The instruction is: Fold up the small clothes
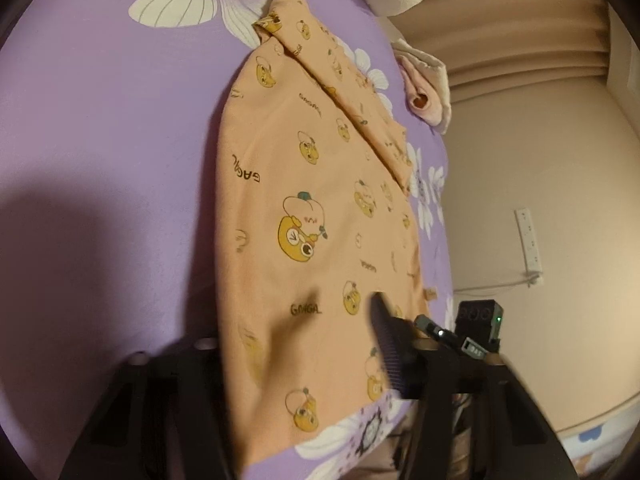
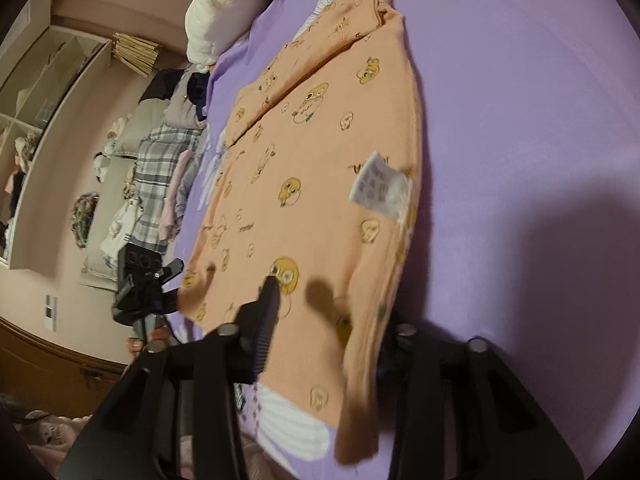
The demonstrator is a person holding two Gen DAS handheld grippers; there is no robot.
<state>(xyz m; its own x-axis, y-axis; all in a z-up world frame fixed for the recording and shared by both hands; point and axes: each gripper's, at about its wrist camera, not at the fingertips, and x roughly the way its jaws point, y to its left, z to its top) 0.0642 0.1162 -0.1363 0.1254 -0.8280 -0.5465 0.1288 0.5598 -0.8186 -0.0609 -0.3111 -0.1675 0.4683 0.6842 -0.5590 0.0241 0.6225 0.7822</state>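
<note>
Both claws are spread wide over the near hem of the orange printed shirt (image 1: 304,208), which lies flat on the purple flowered bedsheet (image 1: 112,128). Left claw (image 1: 296,344) straddles the cloth, one ribbed finger (image 1: 386,344) on top; right claw (image 2: 324,332) likewise, fabric draped between its fingers.

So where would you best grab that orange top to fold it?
Probably along the near hem of the orange top, one corner per gripper, coming in low from the near bed edge. It lies flat on the purple sheet, hem nearest. Both grippers' fingers seem to straddle that edge already.
</note>
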